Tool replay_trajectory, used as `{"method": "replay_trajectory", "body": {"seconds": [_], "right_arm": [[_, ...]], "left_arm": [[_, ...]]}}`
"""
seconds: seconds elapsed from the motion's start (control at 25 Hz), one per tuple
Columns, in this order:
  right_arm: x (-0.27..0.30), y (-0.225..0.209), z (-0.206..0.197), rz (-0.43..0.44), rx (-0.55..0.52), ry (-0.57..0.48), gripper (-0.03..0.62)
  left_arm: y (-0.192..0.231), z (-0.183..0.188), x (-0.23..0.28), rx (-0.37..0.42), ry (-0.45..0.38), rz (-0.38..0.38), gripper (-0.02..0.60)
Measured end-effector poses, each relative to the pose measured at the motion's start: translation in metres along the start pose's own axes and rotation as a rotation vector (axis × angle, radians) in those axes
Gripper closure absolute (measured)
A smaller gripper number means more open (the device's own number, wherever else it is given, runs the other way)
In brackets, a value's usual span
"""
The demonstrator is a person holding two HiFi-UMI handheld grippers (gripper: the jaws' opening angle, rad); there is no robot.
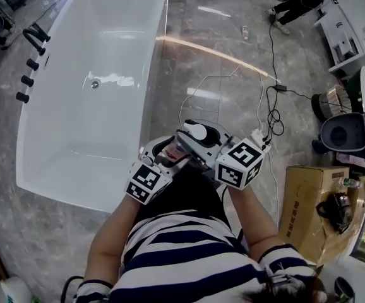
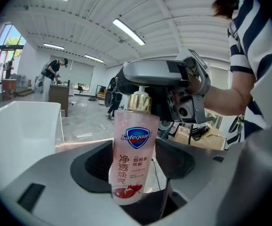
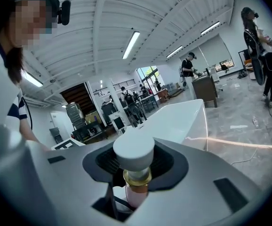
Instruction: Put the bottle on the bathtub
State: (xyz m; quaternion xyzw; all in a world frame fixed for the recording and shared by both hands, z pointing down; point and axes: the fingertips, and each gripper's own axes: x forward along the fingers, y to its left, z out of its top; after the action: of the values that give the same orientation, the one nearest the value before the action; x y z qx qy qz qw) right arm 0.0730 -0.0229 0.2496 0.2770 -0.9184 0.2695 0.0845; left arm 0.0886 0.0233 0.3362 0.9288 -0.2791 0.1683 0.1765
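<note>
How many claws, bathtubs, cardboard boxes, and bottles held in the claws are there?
claws: 2 (left claw, right claw)
bottle in the claws: 1
bathtub: 1
cardboard box: 1
Total: 5

There are one white bathtub point(image 1: 94, 74), one pink bottle point(image 2: 131, 159), two grasping tools, namely the left hand-held gripper point(image 1: 168, 155) and the right hand-held gripper point(image 1: 192, 137), one marker cube point(image 1: 146, 183) on each, four black fittings point(image 1: 27, 79) beside the tub's rim, and one cardboard box point(image 1: 305, 201).
</note>
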Motion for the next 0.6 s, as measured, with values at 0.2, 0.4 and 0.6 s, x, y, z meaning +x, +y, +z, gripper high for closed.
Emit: {"method": "replay_trajectory", "body": {"seconds": [0.2,0.4,0.6], "right_arm": [[0.019,-0.034,0.002,0.072,0.019,0.049,0.436],[0.037,-0.075,-0.001,0.130,0.016,0.121,0.434],[0.055,-0.110,-0.005,0.164,0.006,0.170,0.433]], "left_arm": [[0.031,-0.005,0.024,-0.088,0.011,0.096,0.282],[0.056,-0.015,0.059,-0.135,0.032,0.170,0.294],[0.081,-0.024,0.084,-0.208,0.053,0.241,0.318]]}}
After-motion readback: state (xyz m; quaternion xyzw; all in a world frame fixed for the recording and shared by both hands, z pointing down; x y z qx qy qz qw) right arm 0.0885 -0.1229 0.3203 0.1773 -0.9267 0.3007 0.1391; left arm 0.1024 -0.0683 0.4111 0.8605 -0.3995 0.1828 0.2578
